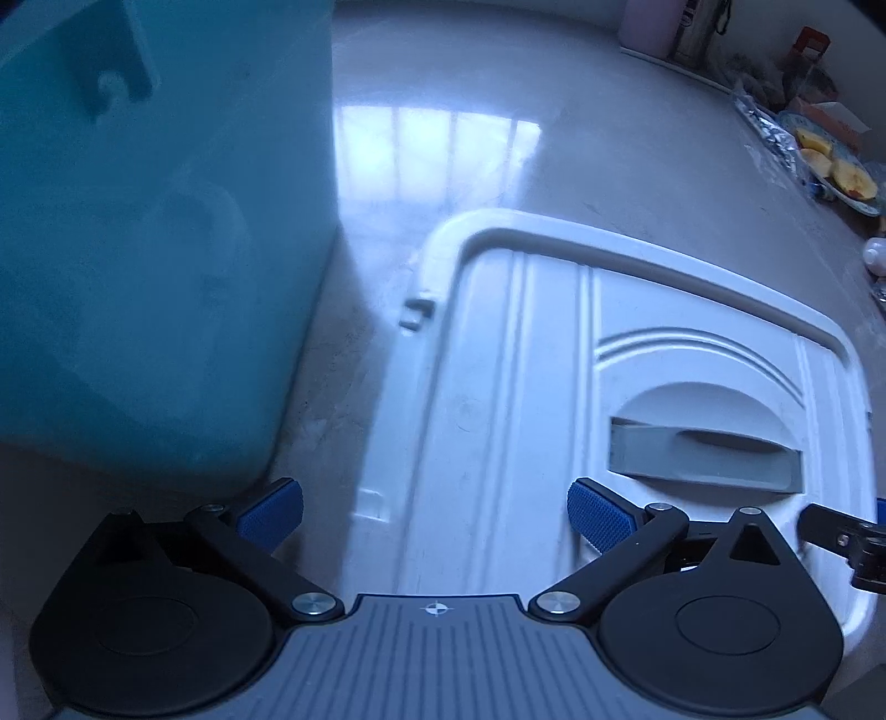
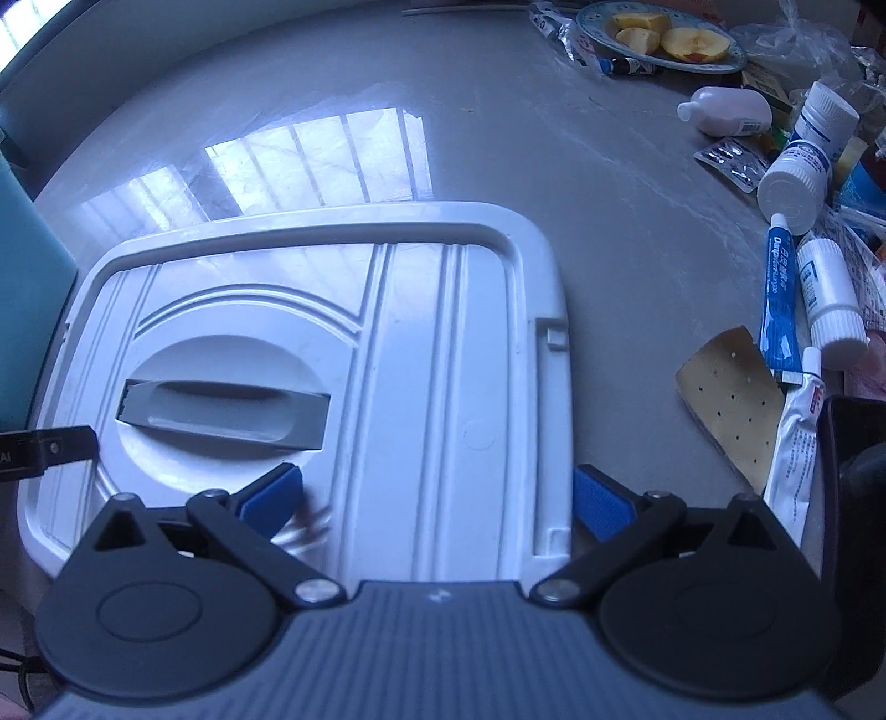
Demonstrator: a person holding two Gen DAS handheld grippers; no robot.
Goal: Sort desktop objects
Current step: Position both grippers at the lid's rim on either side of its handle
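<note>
Both wide open and holding nothing, left hand-held gripper [image 1: 436,512] and right hand-held gripper [image 2: 437,498], just above one white lid [image 2: 432,343], with two tubes [image 2: 778,293] right.

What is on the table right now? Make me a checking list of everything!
Surface: glossy grey table, window glare on it.
Job's things: white lid lying flat, grey handle; teal box beside it.
Clutter: pill bottles, blue tube, white tube, tan plaster, blister pack, plate of cut fruit.
Grippers: left gripper and right gripper both open, empty, over the lid.
Cables: nothing seen.
Surroundings: bottles at the far edge.
</note>
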